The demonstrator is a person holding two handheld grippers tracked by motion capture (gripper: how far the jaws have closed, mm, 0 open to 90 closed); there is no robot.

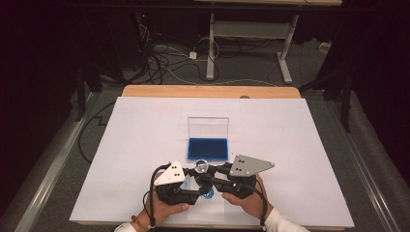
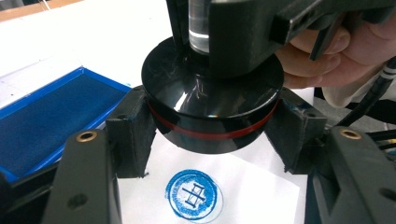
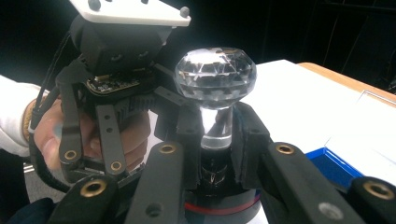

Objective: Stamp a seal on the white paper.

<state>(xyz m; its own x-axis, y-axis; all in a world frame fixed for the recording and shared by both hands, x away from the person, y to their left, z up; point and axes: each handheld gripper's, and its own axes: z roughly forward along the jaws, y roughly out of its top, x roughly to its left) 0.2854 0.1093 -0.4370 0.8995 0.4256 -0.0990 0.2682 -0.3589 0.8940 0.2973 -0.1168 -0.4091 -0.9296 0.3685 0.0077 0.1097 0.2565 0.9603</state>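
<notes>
Surface (image 1: 145,145): white sheet over a wooden top, work sits at the near edge, centre. Just beyond the hands lies the blue ink pad (image 1: 208,148), its clear lid (image 1: 208,127) standing open at the far side.

Key relation: the stamp (image 2: 212,100) hangs directly above the white paper slip (image 2: 261,196), axis upright, crystal knob (image 3: 215,74) on top, round black base w/ red band facing down. It's clear of the paper, not touching. The blue round imprint (image 2: 194,195) lies on the slip just below and slightly toward the camera from the base, so the base isn't right over it. Ink pad is off to the far side, near but apart from the stamp.

Left tool (image 1: 186,180): clenched on the stamp's black base, pads pressing it from both sides at the red band. Right tool (image 1: 212,176): clenched on the clear stem under the knob, from the opposite side. Both hands equally near; the two tools meet at the stamp, left low, right high.

Judgement: the imprint looks done, stamp lifted off. Next move prob. goes straight along the upright axis or across to the pad; w/ two grips on one thing, both hands must travel together or the stem twists.
</notes>
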